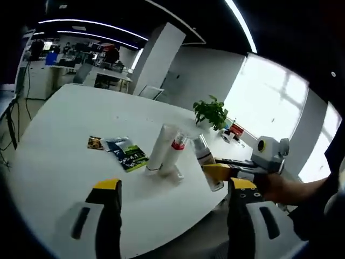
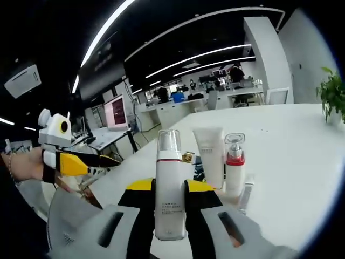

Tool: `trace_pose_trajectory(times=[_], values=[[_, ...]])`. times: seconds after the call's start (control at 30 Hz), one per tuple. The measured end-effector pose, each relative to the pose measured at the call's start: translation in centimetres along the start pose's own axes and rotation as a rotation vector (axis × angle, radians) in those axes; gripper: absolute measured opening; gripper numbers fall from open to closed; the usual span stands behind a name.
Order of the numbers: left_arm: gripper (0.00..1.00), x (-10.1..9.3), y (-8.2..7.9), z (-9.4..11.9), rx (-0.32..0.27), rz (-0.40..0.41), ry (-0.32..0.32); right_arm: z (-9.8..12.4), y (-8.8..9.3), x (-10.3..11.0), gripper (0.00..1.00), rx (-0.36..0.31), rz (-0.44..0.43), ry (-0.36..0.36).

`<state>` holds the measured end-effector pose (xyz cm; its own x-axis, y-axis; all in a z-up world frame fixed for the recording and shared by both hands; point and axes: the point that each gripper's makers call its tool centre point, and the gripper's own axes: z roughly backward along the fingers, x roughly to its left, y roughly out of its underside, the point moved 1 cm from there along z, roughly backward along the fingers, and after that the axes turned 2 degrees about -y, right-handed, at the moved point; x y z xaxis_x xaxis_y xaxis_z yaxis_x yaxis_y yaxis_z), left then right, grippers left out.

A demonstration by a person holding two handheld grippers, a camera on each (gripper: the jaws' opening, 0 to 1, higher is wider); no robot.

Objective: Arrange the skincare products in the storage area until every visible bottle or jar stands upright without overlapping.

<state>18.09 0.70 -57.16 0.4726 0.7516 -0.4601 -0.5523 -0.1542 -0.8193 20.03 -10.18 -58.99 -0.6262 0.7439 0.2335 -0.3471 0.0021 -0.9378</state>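
Your right gripper [image 2: 170, 208] has its fingers clamped low on the tall pump bottle [image 2: 169, 183] at lower centre (smooth, top-heavy), while your left gripper [image 1: 175, 208] fingers stand apart

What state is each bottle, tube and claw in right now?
Tall white bottle: upright, clamped between the right gripper's jaws.
White tube: standing upright on the white table.
Red-collared pump bottle: upright beside the tube.
Small clear tube: lying on the table.
Left gripper: open, empty.
Right gripper: shut on the bottle.
Potted plant: upright.
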Motion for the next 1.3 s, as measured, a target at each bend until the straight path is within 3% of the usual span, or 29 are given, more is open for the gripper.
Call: trace_pose_trajectory(times=[0.3,0.57,0.7,0.83,1.03,1.3], values=[[0.57,-1.3,-1.5,-1.1,-0.047,0.082,0.027,-1.4,-1.0,3.8,0.2,-0.001,0.125,-0.061],[0.45,-1.7,-2.7,-1.8,-0.116,0.213,0.037,-2.1,-1.6,6.1,0.2,-0.003,0.192,-0.108],[0.39,-1.9,-2.9,-2.1,-0.136,0.236,0.025,-2.4,-1.7,6.5,0.2,-0.01,0.187,-0.12],[0.36,-2.1,-2.3,-2.4,-0.119,0.277,0.033,-2.6,-2.0,6.7,0.2,-0.012,0.193,-0.121],[0.17,-1.8,-2.1,-2.4,-0.129,0.298,0.004,-2.7,-2.1,6.8,0.2,-0.011,0.197,-0.115],[0.16,-2.2,-2.5,-2.4,-0.142,0.284,0.022,-2.7,-2.4,6.8,0.2,0.004,0.215,-0.098]])
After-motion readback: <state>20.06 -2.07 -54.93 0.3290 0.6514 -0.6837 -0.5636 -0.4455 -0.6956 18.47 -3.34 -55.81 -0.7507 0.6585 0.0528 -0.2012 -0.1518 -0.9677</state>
